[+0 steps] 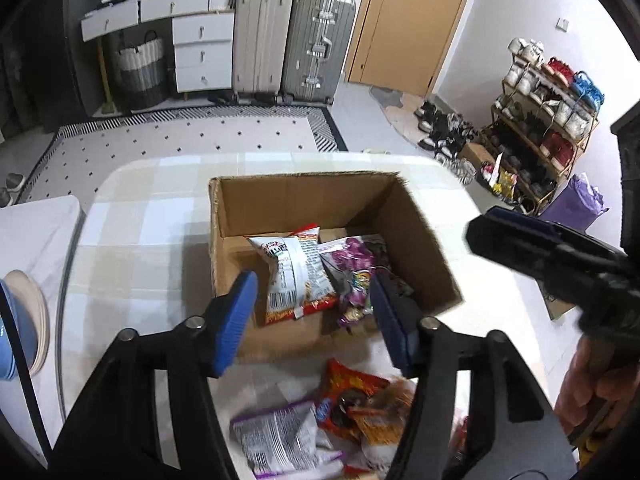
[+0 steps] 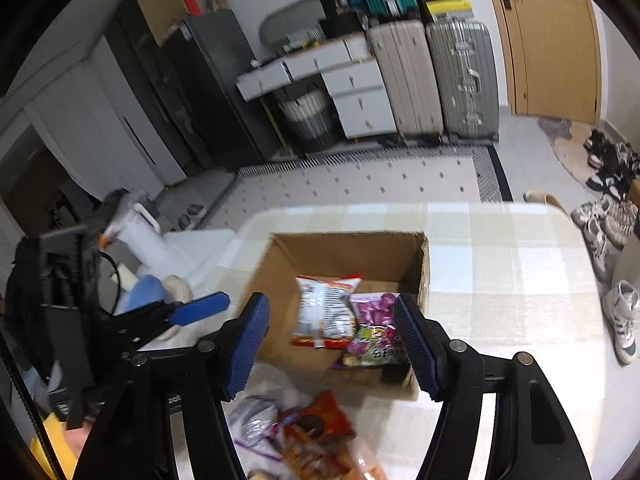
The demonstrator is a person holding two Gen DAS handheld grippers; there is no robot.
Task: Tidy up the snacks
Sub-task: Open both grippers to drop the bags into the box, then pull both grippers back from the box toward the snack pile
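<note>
Worktop under a pale checked cloth. Open carton at centre, flaps up.

Inside the carton: white-and-red bag lying at 9 o'clock, purple bag touching it at 3 o'clock. Same pair from the right wrist: white-and-red bag, purple bag, carton.

Loose pile on the cloth at 6 o'clock of the carton, just outside its near wall: red bag, grey-and-purple bag. Blurred; other packets there unreadable.

Left tongs apart, nothing between the pads, hanging over the carton's near wall. Right tongs likewise apart and empty, over the same edge.

Right tongs also show at 3 o'clock in the left view, a hand beneath.

Beyond: rug, two suitcases, door, shoe rack.
</note>
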